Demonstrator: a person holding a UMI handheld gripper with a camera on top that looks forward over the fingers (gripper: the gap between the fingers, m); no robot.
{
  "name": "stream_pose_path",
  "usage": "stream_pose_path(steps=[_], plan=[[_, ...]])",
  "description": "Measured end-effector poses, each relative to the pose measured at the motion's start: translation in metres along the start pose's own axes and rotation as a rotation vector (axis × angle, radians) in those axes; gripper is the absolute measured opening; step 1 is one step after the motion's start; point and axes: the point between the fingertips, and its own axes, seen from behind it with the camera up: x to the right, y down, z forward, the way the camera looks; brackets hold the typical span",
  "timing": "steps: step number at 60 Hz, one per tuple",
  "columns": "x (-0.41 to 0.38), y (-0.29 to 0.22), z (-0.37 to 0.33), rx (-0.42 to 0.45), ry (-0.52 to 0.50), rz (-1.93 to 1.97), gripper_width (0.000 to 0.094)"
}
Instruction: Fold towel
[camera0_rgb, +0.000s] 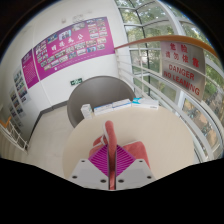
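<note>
A salmon-pink towel (133, 155) hangs bunched around my fingers. A narrow fold of it (110, 130) rises from between the two magenta pads (97, 163) and stands up just beyond the tips. My gripper (111, 150) is shut on that fold, with both pads pressed flat against it and no gap showing. More of the towel shows behind the right finger; the rest is hidden below the fingers. A white table (85, 148) lies underneath.
Beyond the table stands a grey rounded chair back (98, 95) with a small white and blue object (122, 103) beside it. Pink posters (70, 45) cover the far wall. A glass partition with red signs (180, 65) runs along the right.
</note>
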Motion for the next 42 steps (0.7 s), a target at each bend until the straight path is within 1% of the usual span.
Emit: stream_pose_path(steps=[3,6,7,9,13,17,18,21,28,42], plan=[[0.033,0.013,0.009,-0.030,0.034,-0.007,0.0080],[0.060,0.025,0.015,-0.065,0.063,-0.007,0.0163],[0.073,0.028,0.019,-0.072,0.066,-0.008,0.0210],[0.090,0.032,0.019,-0.081,0.078,-0.007,0.0334],[0.119,0.027,0.011,-0.066,0.119,-0.025,0.0564],[0.136,0.021,-0.002,-0.044,0.133,-0.056,0.0823],[0.139,0.021,-0.006,-0.042,0.136,-0.063,0.0864],[0.144,0.013,-0.017,-0.038,0.132,-0.082,0.0849],[0.140,0.007,-0.054,-0.024,0.128,-0.119,0.0858],[0.095,0.012,-0.151,0.004,0.121,-0.140,0.0857]])
